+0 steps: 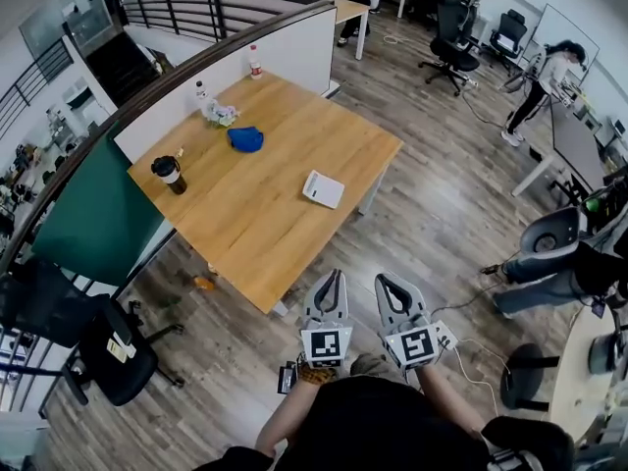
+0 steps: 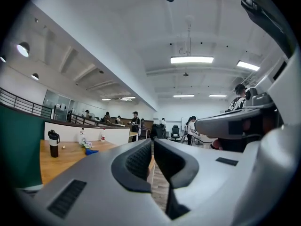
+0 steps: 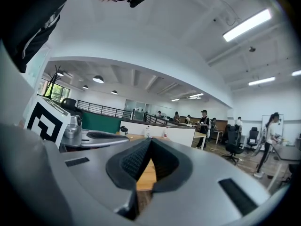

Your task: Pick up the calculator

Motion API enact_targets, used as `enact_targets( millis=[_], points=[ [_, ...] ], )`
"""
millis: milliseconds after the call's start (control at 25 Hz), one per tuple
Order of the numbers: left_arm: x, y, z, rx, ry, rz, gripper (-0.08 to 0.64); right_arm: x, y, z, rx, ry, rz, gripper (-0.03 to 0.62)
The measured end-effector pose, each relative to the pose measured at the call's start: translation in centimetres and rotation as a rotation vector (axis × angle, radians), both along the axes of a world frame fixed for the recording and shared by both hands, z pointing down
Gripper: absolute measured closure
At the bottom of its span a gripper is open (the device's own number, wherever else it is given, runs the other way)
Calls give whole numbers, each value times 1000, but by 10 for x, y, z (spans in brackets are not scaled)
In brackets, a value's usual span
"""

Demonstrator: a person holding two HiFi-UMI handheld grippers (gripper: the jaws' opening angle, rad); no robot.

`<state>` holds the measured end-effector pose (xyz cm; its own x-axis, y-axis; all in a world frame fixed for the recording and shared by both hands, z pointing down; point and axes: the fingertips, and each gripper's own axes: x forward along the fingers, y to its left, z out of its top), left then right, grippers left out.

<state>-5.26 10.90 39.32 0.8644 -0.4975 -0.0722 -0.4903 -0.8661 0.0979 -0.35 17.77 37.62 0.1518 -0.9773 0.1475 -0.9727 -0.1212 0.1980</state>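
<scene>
The calculator [image 1: 324, 188], a flat white slab, lies on the wooden table [image 1: 255, 234] towards its right edge. Both grippers are held side by side off the table's near corner, above the floor and well short of the calculator. My left gripper [image 1: 334, 277] is shut with nothing in it, its tips meeting in the left gripper view [image 2: 153, 142]. My right gripper [image 1: 386, 282] is also shut and empty [image 3: 149, 142], with a strip of table top showing beneath its jaws. Neither gripper view shows the calculator.
On the table stand a black cup [image 1: 170, 174], a blue cloth [image 1: 245, 138] and two bottles [image 1: 202, 96] by the white partition. A black office chair [image 1: 113, 356] sits at the left, a grey chair [image 1: 549, 238] at the right. People stand far back.
</scene>
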Motion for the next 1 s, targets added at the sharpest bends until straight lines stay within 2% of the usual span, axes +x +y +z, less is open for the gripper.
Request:
enact_targets(
  millis=[240, 480, 840, 1000],
  points=[
    [-8, -19, 4, -4, -4, -31, 525, -5, -26, 4, 4, 54, -34, 586],
    [4, -33, 9, 16, -45, -25, 525, 8, -46, 5, 41, 23, -38, 586],
    [38, -59, 10, 48, -123, -60, 525, 60, -75, 18, 72, -47, -53, 586],
    [65, -79, 14, 49, -153, -90, 525, 92, -96, 22, 84, -79, -77, 586]
  ],
)
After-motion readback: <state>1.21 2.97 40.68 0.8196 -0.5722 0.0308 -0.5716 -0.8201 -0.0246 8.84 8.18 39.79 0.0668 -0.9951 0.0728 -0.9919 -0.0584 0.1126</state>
